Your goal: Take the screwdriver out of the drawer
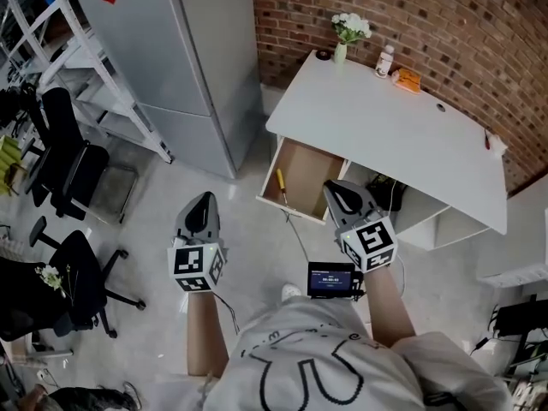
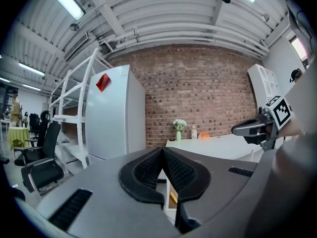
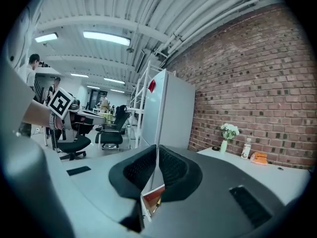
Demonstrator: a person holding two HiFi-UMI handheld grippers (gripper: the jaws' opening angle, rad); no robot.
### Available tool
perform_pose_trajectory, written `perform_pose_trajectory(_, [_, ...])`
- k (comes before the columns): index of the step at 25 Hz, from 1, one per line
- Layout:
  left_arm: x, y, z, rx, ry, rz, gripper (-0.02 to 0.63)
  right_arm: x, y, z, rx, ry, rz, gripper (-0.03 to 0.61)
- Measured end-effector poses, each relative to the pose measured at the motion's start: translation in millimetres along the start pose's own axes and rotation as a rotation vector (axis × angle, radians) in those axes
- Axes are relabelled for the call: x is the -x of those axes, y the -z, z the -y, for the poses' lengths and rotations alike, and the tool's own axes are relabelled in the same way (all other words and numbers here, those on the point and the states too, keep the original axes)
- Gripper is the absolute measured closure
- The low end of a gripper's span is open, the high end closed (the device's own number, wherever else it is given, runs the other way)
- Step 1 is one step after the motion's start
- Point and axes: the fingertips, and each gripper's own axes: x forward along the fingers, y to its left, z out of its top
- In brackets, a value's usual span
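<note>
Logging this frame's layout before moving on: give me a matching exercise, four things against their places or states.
1. yellow-handled screwdriver
2. white flowers in a small vase
3. flat orange packet
4. left gripper

A. jaws together, holding nothing
B. back corner of the white desk
C. inside the open wooden drawer
D. on the desk beside a white bottle

Pairs: 1-C, 2-B, 3-D, 4-A

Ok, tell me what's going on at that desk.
A person stands at the white desk, holding the left hand-held gripper and the right hand-held gripper. The drawer is open, and the yellow-handled screwdriver lies inside it, untouched. Both grippers are shut and empty, short of the screwdriver.
</note>
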Motion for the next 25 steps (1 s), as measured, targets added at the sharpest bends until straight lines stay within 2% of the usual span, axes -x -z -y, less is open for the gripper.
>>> perform_pose_trajectory(11, [-33, 31, -20, 0.060, -0.054, -0.064, 0.603, -42, 26, 22, -0.019, -0.055, -0.062, 0.551])
perform_pose_trajectory(20, [-68, 41, -63, 0.067, -0.057, -0.082, 0.603, -91, 36, 24, -0.037, -0.047, -0.102, 0.551])
perform_pose_trajectory(25, [-92, 60, -94, 0.090, -0.053, -0.126, 0.603, -125, 47, 28, -0.067, -0.021, -0.149, 0.551])
